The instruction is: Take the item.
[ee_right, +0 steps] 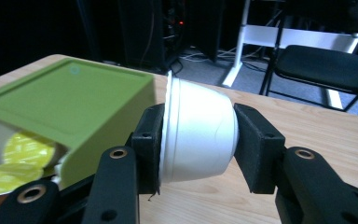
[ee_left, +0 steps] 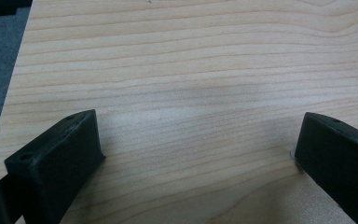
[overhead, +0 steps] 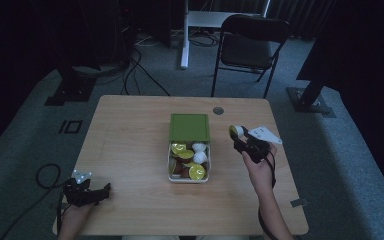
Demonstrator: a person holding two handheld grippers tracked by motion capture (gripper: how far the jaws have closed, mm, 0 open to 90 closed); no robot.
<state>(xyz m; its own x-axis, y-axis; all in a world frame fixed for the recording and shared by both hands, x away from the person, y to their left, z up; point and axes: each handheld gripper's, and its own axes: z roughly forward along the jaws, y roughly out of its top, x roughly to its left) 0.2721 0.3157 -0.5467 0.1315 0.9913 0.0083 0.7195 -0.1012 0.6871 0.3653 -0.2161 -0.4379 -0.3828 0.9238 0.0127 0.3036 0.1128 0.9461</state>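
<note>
My right gripper (overhead: 242,140) hangs above the table just right of the box, and it is shut on a small white cup (ee_right: 196,133) with a yellow lid (overhead: 236,131), held on its side between both pads. A green box (overhead: 190,126) lies in the middle of the table, its pulled-out clear tray (overhead: 170,167) holding several yellow-lidded cups (overhead: 197,172). The same green box (ee_right: 70,109) sits left of the cup in the right gripper view. My left gripper (overhead: 102,191) rests low at the table's front left corner, its jaws open over bare wood (ee_left: 191,102).
The wooden table (overhead: 130,135) has a round cable hole (overhead: 218,110) near its far edge. Behind the table stands a black folding chair (overhead: 250,47), with cables and stand bases on the grey carpet. A cable loop (overhead: 47,175) trails off the front left corner.
</note>
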